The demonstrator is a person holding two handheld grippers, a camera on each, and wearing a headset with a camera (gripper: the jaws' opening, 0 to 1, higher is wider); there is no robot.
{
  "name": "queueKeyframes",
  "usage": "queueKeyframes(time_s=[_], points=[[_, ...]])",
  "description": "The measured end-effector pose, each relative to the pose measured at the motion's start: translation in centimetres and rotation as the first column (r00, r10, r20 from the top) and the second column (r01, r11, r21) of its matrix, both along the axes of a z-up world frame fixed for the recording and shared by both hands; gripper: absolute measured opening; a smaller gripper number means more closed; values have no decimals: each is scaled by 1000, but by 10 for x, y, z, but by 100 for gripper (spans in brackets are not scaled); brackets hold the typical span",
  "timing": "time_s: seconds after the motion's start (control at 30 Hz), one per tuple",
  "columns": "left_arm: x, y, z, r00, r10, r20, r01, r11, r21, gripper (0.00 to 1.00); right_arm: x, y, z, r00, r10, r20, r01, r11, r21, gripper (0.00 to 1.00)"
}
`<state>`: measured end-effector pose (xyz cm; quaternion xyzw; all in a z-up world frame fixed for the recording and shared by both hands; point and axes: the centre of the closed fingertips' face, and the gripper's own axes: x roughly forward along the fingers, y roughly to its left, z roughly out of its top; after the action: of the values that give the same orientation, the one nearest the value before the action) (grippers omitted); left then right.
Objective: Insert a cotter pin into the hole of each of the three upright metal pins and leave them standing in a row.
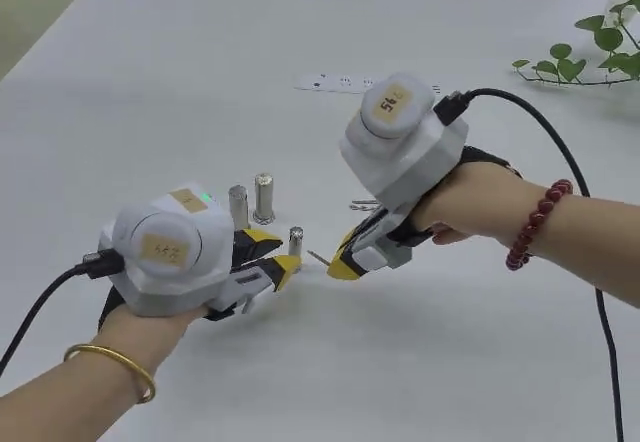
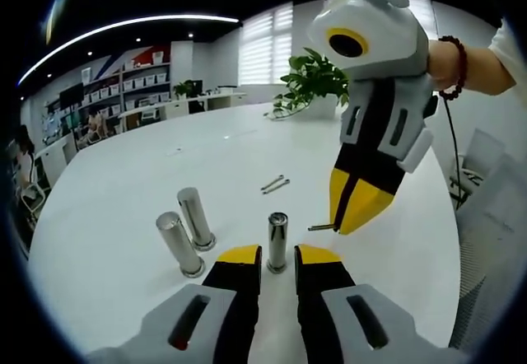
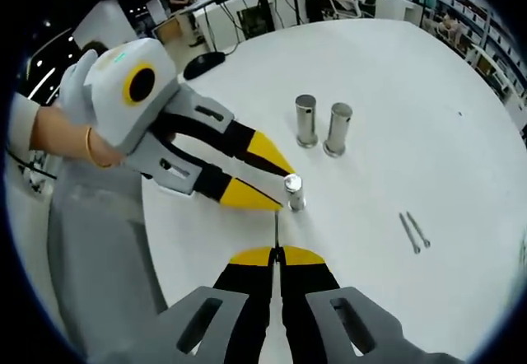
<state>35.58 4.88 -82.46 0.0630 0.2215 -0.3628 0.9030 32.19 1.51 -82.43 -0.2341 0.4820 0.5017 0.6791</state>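
Metal pin (image 2: 277, 234) between left claw (image 2: 277, 257) tips, cotter pin (image 2: 321, 227) in right claw (image 3: 276, 255)

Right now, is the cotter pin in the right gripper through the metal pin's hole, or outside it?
Outside. The cotter pin juts from the right gripper, tip short of the metal pin.
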Motion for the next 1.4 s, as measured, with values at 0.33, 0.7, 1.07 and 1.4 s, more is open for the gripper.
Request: queueKeyframes(time_s=[0.33, 0.7, 1.07, 1.4], points=[[4, -5, -7, 999, -33, -8, 33, 999, 9, 13, 5, 6, 2, 1000, 0, 9, 0, 1000, 0, 4], [5, -7, -12, 999, -30, -19, 30, 1000, 8, 8, 11, 10, 4, 999, 5, 31, -5, 1000, -20, 4], [5, -8, -14, 1000, 17, -14, -17, 1000, 22, 8, 12, 9, 3, 1000, 0, 22, 1, 999, -49, 4], [5, -9, -14, 997, 80, -15, -79, 996, 36, 7, 15, 10, 1, 1000, -9, 10, 10, 995, -99, 4]])
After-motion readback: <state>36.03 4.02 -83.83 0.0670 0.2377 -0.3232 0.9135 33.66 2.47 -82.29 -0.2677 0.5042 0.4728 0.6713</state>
